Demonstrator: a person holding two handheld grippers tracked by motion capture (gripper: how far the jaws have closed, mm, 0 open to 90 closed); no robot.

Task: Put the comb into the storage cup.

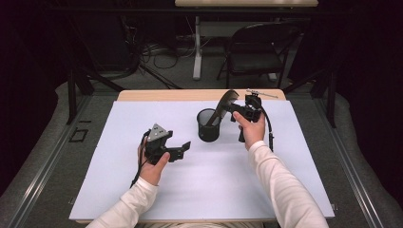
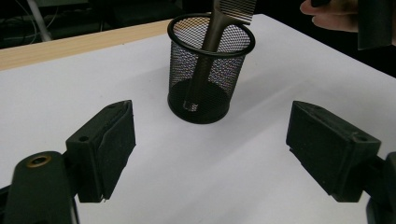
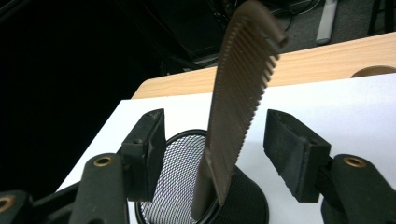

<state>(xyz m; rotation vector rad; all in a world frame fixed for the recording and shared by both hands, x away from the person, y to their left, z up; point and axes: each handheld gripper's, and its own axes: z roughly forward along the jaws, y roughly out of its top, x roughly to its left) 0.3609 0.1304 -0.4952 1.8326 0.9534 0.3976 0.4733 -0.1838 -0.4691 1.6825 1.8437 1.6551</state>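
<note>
Right gripper (image 3: 212, 144): jaws apart, the pads do not touch the comb (image 3: 240, 93) between them.
Comb: stands tilted in the mesh cup (image 2: 211, 70), just below this gripper.
Left gripper (image 2: 210, 149): open, empty, cup ahead.
Risk: a pad may catch the comb when leaving and tip the light cup.

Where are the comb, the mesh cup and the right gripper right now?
comb (image 3: 243, 93), right gripper view, on its toothed blade.
mesh cup (image 2: 212, 70), left gripper view, on its front wall.
right gripper (image 3: 215, 140), right gripper view, midway between its open fingertips, around the comb.
</note>
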